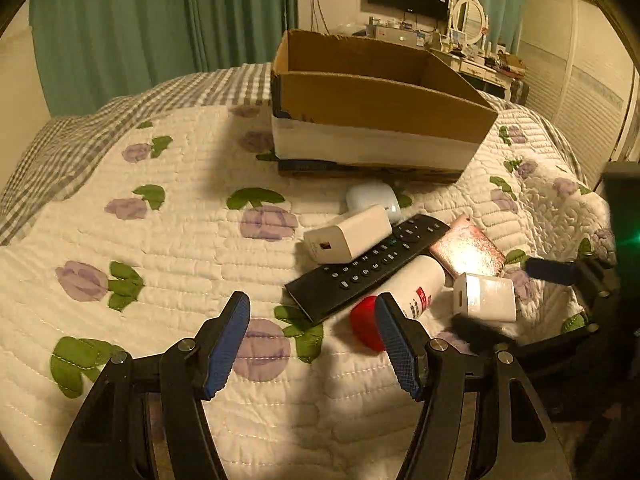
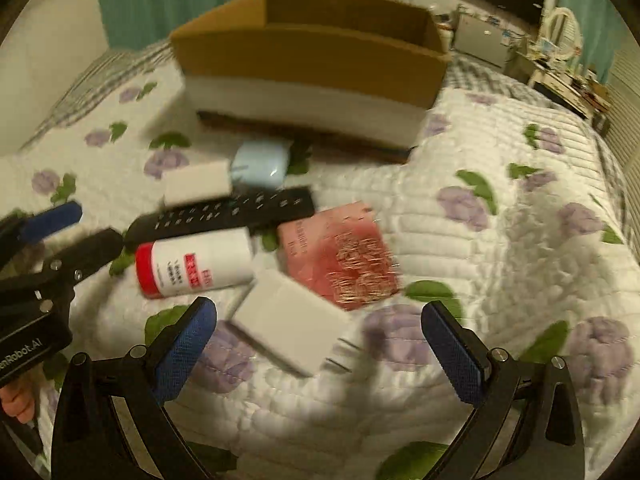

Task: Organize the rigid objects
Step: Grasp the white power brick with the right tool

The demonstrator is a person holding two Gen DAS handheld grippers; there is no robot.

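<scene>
Six items, incl. remote and bottle, lay just in front of box; none seemed packed yet. Left gripper and right gripper both gaped, holding nothing.

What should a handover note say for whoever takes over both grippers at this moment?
Left gripper: open, holding nothing, fingers near the red-capped white bottle.
Right gripper: open, holding nothing, over a white charger block.
Cardboard box: looks empty as far as visible.
On the quilt before the box: black remote, second white charger, pink phone, pale blue case.
Done: nothing boxed.
Left: everything.
</scene>
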